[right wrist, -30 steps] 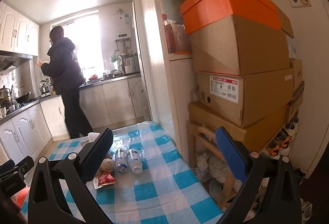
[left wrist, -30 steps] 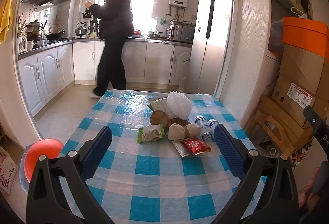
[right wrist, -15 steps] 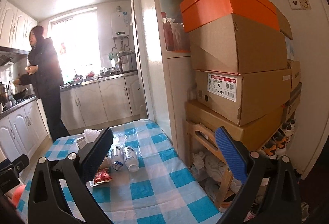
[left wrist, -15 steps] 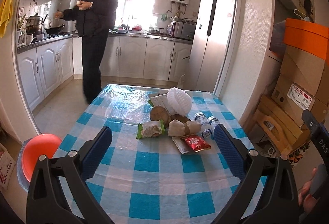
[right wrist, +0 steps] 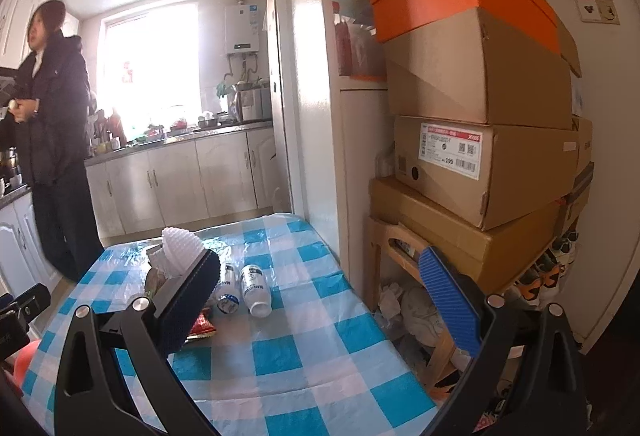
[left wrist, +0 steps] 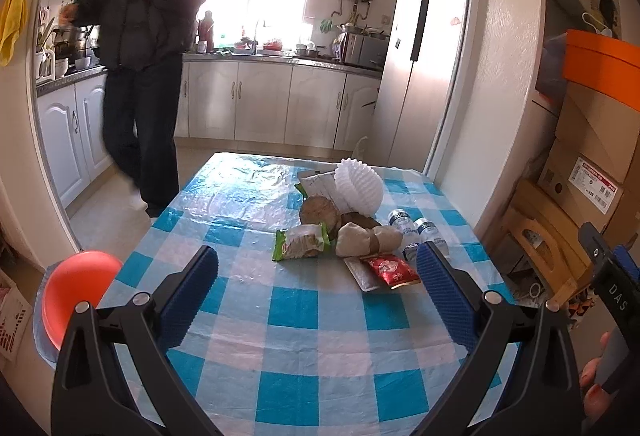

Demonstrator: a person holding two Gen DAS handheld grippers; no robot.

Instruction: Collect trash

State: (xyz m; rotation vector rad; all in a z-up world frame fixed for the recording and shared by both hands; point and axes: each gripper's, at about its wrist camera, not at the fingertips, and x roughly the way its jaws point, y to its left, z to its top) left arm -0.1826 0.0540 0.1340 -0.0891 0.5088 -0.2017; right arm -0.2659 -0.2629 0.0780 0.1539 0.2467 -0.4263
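Left gripper point(left wrist: 316, 276) has edged closer to the red packet point(left wrist: 392, 270), which lies ahead-right between its spread jaws; right gripper point(right wrist: 320, 292), also agape, sits farther right.

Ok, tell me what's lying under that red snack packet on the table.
The red snack packet lies on a pale flat wrapper, which rests on the checked tablecloth. Whatever sits under the packet's middle is covered.

Left claw point(left wrist: 318, 296), right claw point(right wrist: 320, 306): black frames, silver screws, blue ribbed pads point(left wrist: 192, 292)
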